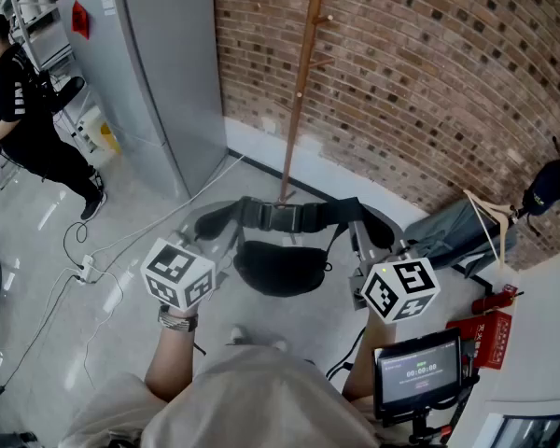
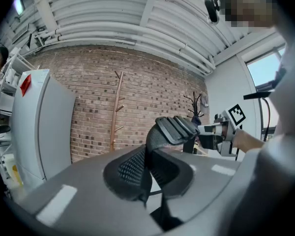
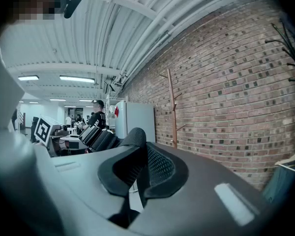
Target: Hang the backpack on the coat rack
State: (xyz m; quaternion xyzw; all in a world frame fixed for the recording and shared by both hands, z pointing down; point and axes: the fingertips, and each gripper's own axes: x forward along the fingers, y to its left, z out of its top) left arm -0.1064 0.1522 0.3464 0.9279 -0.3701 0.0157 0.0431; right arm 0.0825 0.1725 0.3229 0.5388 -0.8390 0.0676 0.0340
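black fabric backpack (image 1: 280,267) hangs mid-frame; left claw (image 2: 146,171) and right claw (image 3: 136,173) each pinch its padded strap (image 1: 282,216); wooden coat rack (image 1: 303,73) upper centre

The floor (image 1: 121,292) is smooth, pale grey and glossy. The coat rack (image 1: 300,91) stands upright on it, its foot close to the brick wall (image 1: 429,82). A grey refrigerator (image 1: 159,73) stands on the floor to the left of the rack. A white cable (image 1: 168,211) runs across the floor to a power strip (image 1: 86,271). A red box (image 1: 485,329) sits at the right edge.
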